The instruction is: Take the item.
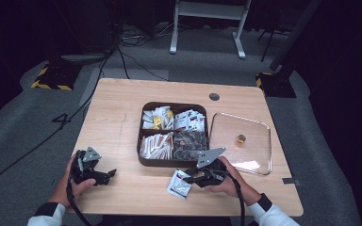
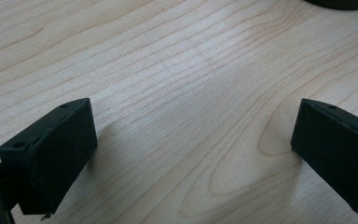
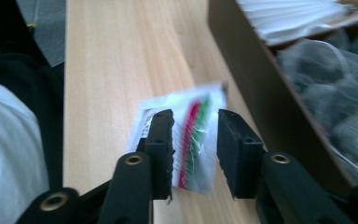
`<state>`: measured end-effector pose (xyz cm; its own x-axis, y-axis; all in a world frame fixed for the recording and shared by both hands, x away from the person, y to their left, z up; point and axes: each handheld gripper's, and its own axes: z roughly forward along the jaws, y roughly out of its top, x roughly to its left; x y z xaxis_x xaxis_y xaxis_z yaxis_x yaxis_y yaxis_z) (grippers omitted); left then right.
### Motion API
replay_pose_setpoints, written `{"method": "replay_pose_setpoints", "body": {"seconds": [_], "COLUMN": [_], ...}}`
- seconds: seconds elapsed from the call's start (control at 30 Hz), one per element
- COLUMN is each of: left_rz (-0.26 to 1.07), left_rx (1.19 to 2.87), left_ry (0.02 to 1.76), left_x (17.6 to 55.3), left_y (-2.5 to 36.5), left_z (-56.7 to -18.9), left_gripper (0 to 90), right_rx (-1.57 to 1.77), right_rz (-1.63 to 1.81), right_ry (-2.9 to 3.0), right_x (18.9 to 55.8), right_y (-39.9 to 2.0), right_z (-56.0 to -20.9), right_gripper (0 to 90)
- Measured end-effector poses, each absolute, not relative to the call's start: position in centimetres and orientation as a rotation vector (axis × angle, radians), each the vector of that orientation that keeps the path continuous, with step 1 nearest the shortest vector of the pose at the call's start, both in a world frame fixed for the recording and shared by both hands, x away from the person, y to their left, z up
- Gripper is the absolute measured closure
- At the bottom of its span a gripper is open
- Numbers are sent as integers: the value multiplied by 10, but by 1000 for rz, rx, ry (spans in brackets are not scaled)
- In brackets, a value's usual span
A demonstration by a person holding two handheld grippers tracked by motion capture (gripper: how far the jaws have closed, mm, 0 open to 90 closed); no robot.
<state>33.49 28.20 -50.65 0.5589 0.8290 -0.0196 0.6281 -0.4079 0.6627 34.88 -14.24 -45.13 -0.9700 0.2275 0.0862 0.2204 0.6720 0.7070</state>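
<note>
A dark brown tray [image 1: 142, 141] with four compartments of packets and sachets stands mid-table. In front of it a white packet [image 1: 178, 184] with red and green stripes [image 3: 191, 135] lies flat on the wood. My right gripper [image 1: 187, 178] hovers low over that packet, pointing left. Its jaws [image 3: 196, 116] stand a little apart, one on each side of the stripes, so it is open. My left gripper [image 1: 109, 174] rests near the table's front left. It is wide open [image 2: 193, 126] over bare wood with nothing between its fingers.
A clear lid [image 1: 252, 150] with a small gold knob [image 1: 241, 138] lies flat to the right of the tray. The tray's front wall [image 3: 261, 93] runs close beside the right gripper. A dark tray corner [image 2: 340, 3] shows far off in the left gripper view.
</note>
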Motion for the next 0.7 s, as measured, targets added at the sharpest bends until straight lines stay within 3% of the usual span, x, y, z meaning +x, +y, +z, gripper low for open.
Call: {"method": "replay_pose_setpoints", "body": {"seconds": [0.7], "left_rz": [417], "left_rx": [2169], "left_ry": [1164], "left_x": [335], "left_y": [282], "left_z": [-506], "left_gripper": [4], "right_rx": [485], "right_rz": [1245], "right_ry": [2699], "right_x": [364], "right_y": [-184], "right_z": [-426], "right_gripper": [454]}}
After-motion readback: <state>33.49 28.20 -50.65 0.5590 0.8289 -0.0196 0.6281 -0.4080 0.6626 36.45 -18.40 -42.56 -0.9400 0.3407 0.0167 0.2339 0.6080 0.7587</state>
